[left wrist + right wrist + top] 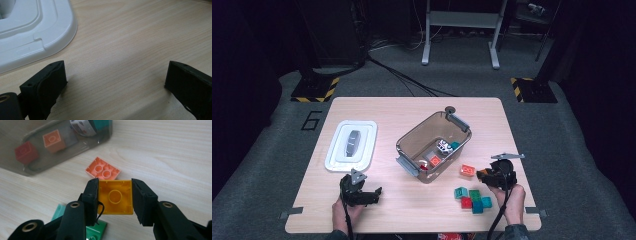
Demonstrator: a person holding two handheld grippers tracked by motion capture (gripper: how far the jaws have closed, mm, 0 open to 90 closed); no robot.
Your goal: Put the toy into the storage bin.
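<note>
The yellow block [115, 197] sits clamped between the jaws of the right tool [115, 197], hollow underside facing the camera, just off the near right corner of the clear bin [409, 137]. To do this well, I would keep the squeeze square on the two flat sides, lift clear of the bin's rim, and let go only once the block is over the open bin. An orange block [103, 169] lies upside down on the worktop [377, 200] between the held block and the bin. Inside the bin lie a red block [26, 151], an orange one [53, 140], a teal one and a black-and-white piece. Left of the bin rests its white lid [351, 145]; near it the left tool [115, 82] stands apart, holding nothing.
</note>
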